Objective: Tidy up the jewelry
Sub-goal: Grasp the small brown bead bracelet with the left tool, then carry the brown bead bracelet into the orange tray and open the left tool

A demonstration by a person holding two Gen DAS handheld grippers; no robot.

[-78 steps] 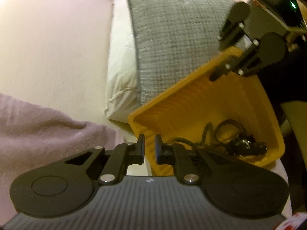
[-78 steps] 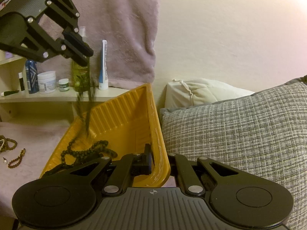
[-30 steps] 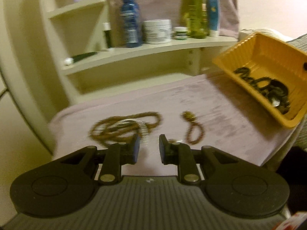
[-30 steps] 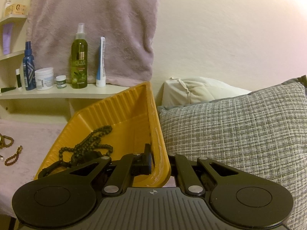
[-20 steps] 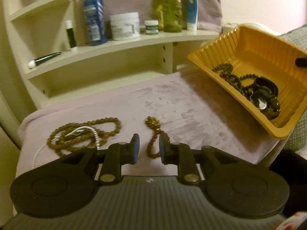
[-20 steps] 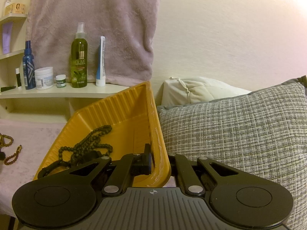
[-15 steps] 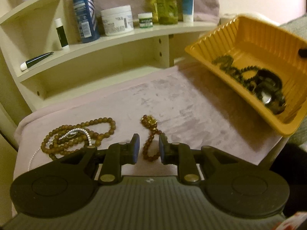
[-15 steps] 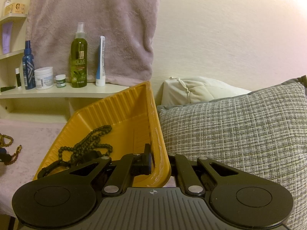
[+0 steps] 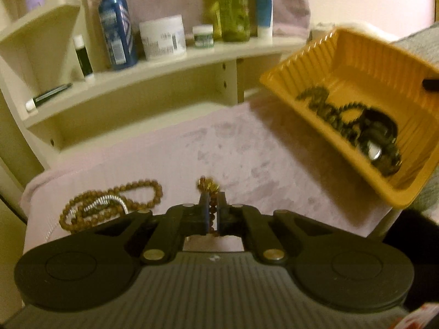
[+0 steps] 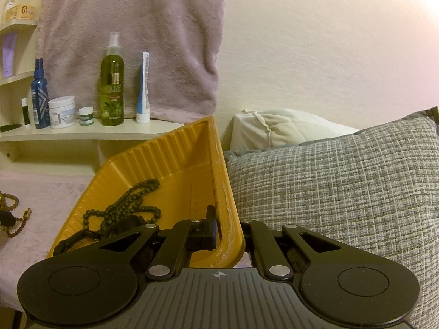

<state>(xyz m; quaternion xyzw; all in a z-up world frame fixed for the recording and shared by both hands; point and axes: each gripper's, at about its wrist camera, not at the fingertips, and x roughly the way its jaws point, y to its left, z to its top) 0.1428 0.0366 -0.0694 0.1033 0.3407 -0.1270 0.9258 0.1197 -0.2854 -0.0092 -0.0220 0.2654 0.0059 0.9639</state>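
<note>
My left gripper (image 9: 211, 213) is closed on a small brown bead bracelet (image 9: 211, 213) that lies on the pink cloth (image 9: 247, 159). Its gold charm (image 9: 207, 184) shows just past the fingertips. A long brown bead necklace with a silver chain (image 9: 109, 205) lies to its left. My right gripper (image 10: 229, 230) is shut on the near wall of the yellow tray (image 10: 175, 164) and holds it tilted. The tray (image 9: 356, 63) holds a black bead necklace (image 10: 123, 208) and a dark watch (image 9: 378, 148).
A cream shelf (image 9: 164, 68) behind the cloth carries a blue spray bottle (image 9: 116, 27), a white jar (image 9: 162, 38), a green bottle (image 10: 112, 87) and a tube (image 10: 143, 90). A grey cushion (image 10: 343, 192) and a white pillow (image 10: 279, 128) lie right of the tray.
My left gripper swung from the tray over to the cloth, came down on the small bracelet and closed on it. My right gripper has kept still, holding the tray.
</note>
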